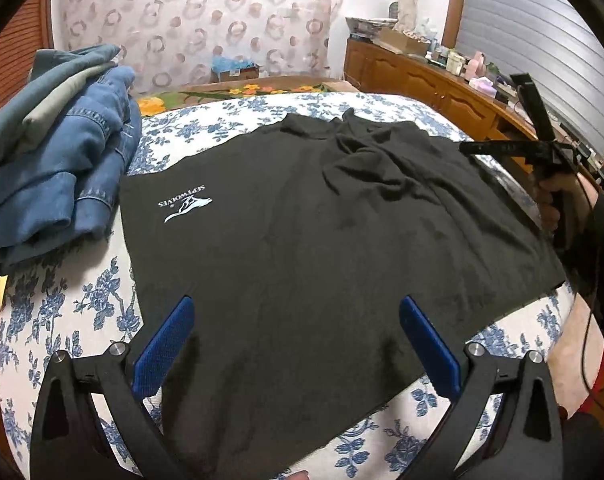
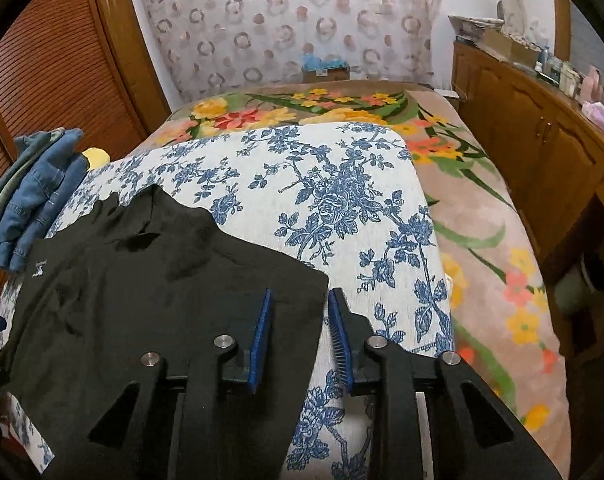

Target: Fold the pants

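Observation:
Black pants (image 1: 302,224) with a white logo (image 1: 186,208) lie spread flat on the blue-and-white floral cloth of the bed (image 1: 81,312). My left gripper (image 1: 297,344) is open wide, its blue pads (image 1: 165,352) just above the pants' near edge, holding nothing. My right gripper (image 2: 297,312) is open with a narrow gap, hovering over the right corner of the pants (image 2: 149,280), nothing between its pads. The right gripper also shows in the left wrist view (image 1: 542,152), at the pants' right side.
A pile of folded blue jeans (image 1: 57,148) sits at the left of the bed, also seen in the right wrist view (image 2: 29,196). A flowered blanket (image 2: 482,208) covers the far and right side. A wooden cabinet (image 2: 542,140) with clutter stands right.

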`<state>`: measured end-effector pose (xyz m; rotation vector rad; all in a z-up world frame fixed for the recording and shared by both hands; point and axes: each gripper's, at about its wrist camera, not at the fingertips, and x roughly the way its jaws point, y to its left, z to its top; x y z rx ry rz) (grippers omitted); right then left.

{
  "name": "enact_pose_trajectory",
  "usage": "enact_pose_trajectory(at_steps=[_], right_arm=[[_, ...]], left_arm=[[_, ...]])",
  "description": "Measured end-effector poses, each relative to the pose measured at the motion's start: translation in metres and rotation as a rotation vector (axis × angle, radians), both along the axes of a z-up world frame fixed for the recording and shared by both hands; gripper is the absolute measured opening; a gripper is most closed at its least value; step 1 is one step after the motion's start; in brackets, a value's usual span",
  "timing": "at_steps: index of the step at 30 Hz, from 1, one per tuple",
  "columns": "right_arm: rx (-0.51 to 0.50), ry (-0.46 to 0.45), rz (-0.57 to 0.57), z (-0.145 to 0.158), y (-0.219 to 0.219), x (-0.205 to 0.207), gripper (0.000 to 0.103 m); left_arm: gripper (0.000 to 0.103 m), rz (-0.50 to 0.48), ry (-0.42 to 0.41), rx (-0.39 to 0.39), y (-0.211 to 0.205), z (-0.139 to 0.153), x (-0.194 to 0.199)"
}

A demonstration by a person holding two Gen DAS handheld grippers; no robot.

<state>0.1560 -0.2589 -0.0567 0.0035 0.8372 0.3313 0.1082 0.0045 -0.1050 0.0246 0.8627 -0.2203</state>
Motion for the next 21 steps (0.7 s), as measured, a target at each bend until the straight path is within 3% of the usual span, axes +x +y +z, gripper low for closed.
enact_pose_trajectory(at_steps=[6, 9, 19, 21], right_arm=[[-0.015, -0.035, -0.013, 0.008, -0.011, -0.003, 0.003], [-0.034, -0.045, -0.072, 0.006, -0.027, 0.014, 0.003], [-0.048, -0.061, -0.097, 0.003, -0.024, 0.003, 0.003], [-0.065, -0.069, -0.102, 0.005, -0.02, 0.003, 0.008]], left_arm=[[0.099, 0.002, 0.014, -0.002, 0.005, -0.006, 0.0], [0.099, 0.008, 0.016, -0.006, 0.008, -0.007, 0.0], [0.099, 0.072, -0.01, -0.041, 0.039, -0.002, -0.011], [0.099, 0.083, -0.014, -0.036, 0.044, -0.001, -0.013]])
